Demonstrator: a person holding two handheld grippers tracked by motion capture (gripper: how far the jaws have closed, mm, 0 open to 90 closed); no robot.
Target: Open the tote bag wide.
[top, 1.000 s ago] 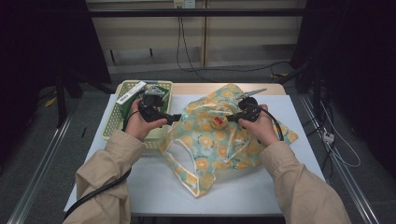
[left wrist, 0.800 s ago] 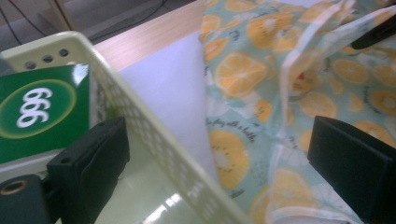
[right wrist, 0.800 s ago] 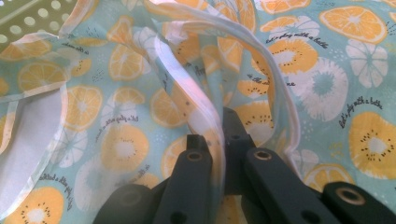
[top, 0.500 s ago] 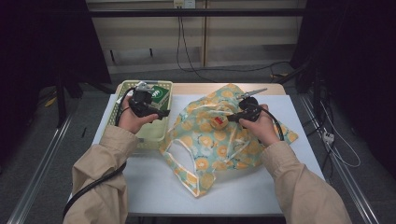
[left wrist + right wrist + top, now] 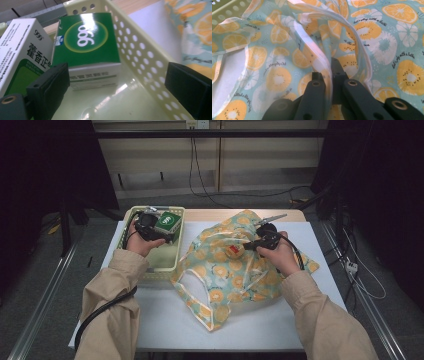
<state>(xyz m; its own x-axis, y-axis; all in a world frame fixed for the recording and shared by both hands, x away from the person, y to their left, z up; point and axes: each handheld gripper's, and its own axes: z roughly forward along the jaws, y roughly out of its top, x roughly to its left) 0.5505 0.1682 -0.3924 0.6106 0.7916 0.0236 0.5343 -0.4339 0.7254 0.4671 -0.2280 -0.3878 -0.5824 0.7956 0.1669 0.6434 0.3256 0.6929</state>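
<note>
The white table [image 5: 165, 320] spreads under both my hands. Across it, beneath my right gripper [image 5: 327, 72], lies the orange-print bag [image 5: 235, 270]; its jaws are clamped on the bag's white-edged rim. My left gripper [image 5: 117, 82] hangs over the pale green basket [image 5: 140, 50], jaws spread wide and gripping nothing. Just ahead between them sits the green box [image 5: 86, 47], the white box [image 5: 18, 50] beside it.

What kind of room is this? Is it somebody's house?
Probably not a house. It looks like a lab or workshop for recording: a plain white table stands among dark curtains, loose cables run over the floor, and metal rails line the sides.
</note>
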